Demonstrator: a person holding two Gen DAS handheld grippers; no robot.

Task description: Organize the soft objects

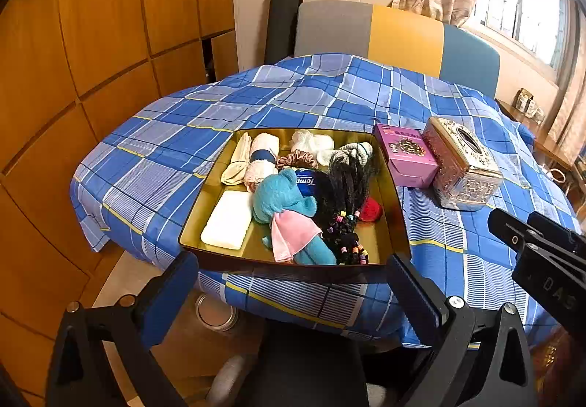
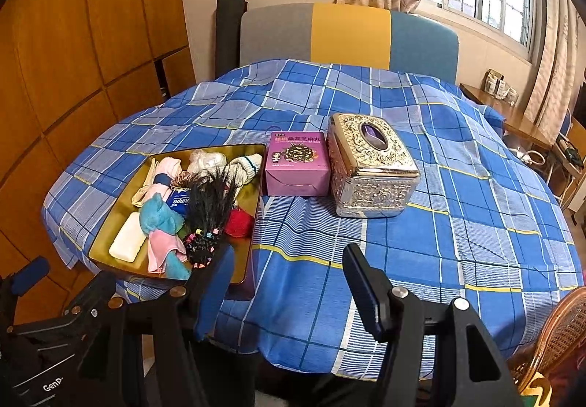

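A gold tray (image 1: 390, 209) (image 2: 252, 220) sits near the table's front left edge. It holds soft things: a teal plush toy with a pink cloth (image 1: 284, 209) (image 2: 159, 220), a white sponge block (image 1: 227, 220) (image 2: 128, 242), a black wig with coloured beads (image 1: 346, 202) (image 2: 210, 209), a red pompom (image 1: 370, 210) (image 2: 238, 222), rolled towels (image 1: 262, 158), a scrunchie (image 1: 297, 161) and white socks (image 1: 315, 143). My left gripper (image 1: 293, 282) is open and empty just in front of the tray. My right gripper (image 2: 289, 282) is open and empty above the front table edge, right of the tray.
A purple box (image 1: 404, 154) (image 2: 297, 163) and an ornate silver tissue box (image 1: 463, 163) (image 2: 371, 165) stand right of the tray on the blue plaid tablecloth (image 2: 457, 224). A multicoloured chair (image 2: 348, 37) stands behind the table. Wooden cabinets (image 1: 91, 59) line the left. A wicker chair (image 2: 556, 330) is at lower right.
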